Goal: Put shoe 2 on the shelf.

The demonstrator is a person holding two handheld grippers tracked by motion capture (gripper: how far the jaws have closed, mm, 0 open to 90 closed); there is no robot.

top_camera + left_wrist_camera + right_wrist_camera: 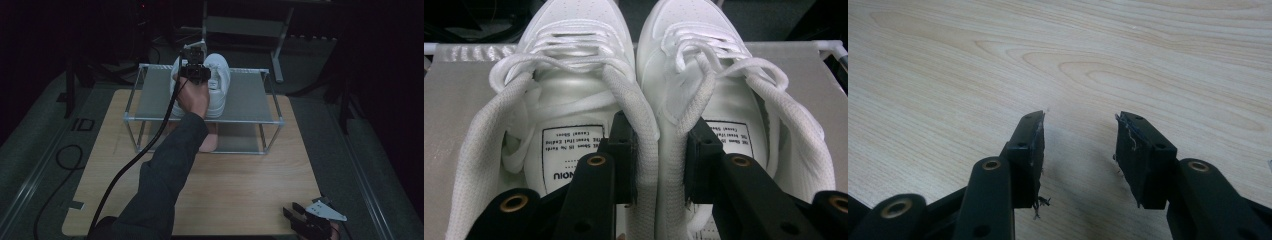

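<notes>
- Your left gripper (pixel 659 155) pinches the 2 shoes' (pixel 646 90) inner collars together on the rack (pixel 250 92) — placing step.
- Next, release and back out; right gripper (pixel 1079 150) idles, jaws apart.

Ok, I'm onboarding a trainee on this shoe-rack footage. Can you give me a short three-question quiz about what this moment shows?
1. True or false: the pair of white sneakers stands on the top shelf of the rack.
2. Where are the jaws of the left gripper? A) around one toe cap B) one inside each shoe, with the two inner collars between them C) on the laces
3. What lies under the right gripper, and is anything between its jaws?

Key: 1 true. 2 B. 3 the bare wooden tabletop; nothing, the jaws stand open.
</notes>
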